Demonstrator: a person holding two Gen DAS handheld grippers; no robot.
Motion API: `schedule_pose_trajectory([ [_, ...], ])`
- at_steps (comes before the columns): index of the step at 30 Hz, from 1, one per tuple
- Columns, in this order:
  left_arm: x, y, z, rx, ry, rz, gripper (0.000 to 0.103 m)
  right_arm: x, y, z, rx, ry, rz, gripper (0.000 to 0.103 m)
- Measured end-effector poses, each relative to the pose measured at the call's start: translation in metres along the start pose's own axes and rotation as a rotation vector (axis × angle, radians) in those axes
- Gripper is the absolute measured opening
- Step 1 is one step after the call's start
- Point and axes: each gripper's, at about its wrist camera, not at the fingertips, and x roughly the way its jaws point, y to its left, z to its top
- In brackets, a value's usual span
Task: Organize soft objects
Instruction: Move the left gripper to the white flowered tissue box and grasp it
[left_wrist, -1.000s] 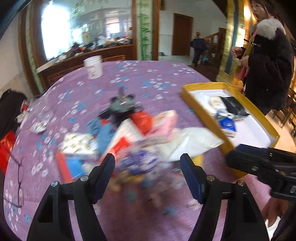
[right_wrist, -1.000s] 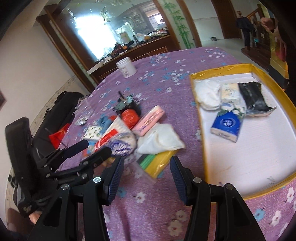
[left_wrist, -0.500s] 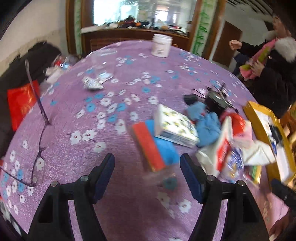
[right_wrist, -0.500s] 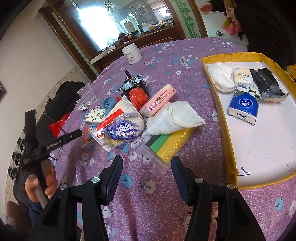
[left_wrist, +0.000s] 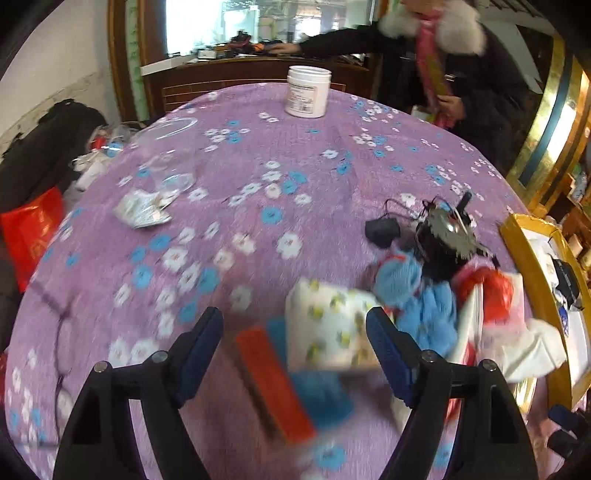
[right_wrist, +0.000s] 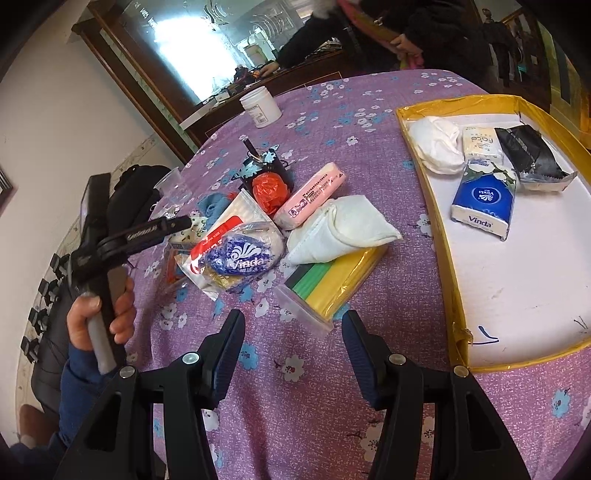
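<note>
Tray: the yellow-rimmed tray (right_wrist: 424, 192) sits to the right on the purple flowered tablecloth (right_wrist: 325, 369), and it already has four things in it: a white cloth bundle (right_wrist: 437, 146), a cream "face" tissue pack (right_wrist: 482, 142), a blue Vinda tissue pack (right_wrist: 484, 205) and a black wrapper (right_wrist: 530, 151).
Done so far: by my reckoning under half; most of the tray floor is bare.
Pile left on the table: a folded white cloth (right_wrist: 343, 229) lying on a bag of yellow and green sheets (right_wrist: 332, 284), a pink packet (right_wrist: 314, 194), a round Vinda pack (right_wrist: 242, 253), a red crumpled bag (right_wrist: 269, 190), something fluffy and blue (left_wrist: 417, 295), a flower-print tissue pack (left_wrist: 328, 330) and a red-and-blue sponge-like block (left_wrist: 280, 376) (blurred, so I can't name it better).
Right gripper (right_wrist: 293, 349): jaws spread wide, nothing between them, hovering just short of the bag of sheets.
Left gripper (left_wrist: 295, 350): also spread wide and empty, pointed at the flower-print pack and the red-and-blue block.
Still to do: I'd say every soft piece in the pile needs carrying to the tray.
Not part of it, probably: the white jar (left_wrist: 308, 92) at the far side.
</note>
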Motion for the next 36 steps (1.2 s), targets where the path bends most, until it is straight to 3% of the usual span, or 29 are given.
schedule_pose_trajectory([
  [5, 0.019, 0.001, 0.003, -0.006, 0.101, -0.141, 0.079, 0.001, -0.005, 0.001, 0.016, -0.002, 0.008, 0.059],
  [9, -0.004, -0.02, -0.024, 0.122, 0.169, -0.252, 0.079, -0.002, -0.009, 0.001, 0.024, -0.007, 0.015, 0.059],
  [13, -0.047, -0.031, -0.057, 0.249, 0.148, -0.395, 0.081, -0.005, -0.012, 0.0, 0.036, -0.016, 0.022, 0.059],
  [15, -0.06, -0.03, -0.065, 0.286, 0.119, -0.369, 0.085, -0.004, -0.014, 0.0, 0.043, -0.019, 0.027, 0.059],
  [19, -0.06, -0.032, -0.068, 0.318, 0.078, -0.229, 0.089, -0.004, -0.013, -0.001, 0.045, -0.019, 0.039, 0.059],
  [28, -0.044, -0.044, -0.055, 0.375, 0.017, -0.097, 0.089, -0.012, -0.012, -0.005, 0.035, -0.032, 0.04, 0.059],
  [31, -0.024, -0.048, -0.044, 0.418, 0.048, -0.053, 0.089, -0.011, -0.009, -0.007, 0.03, -0.026, 0.049, 0.059],
  [36, 0.006, -0.053, -0.035, 0.459, 0.115, -0.078, 0.089, -0.01, 0.0, -0.008, -0.001, -0.015, 0.062, 0.059],
])
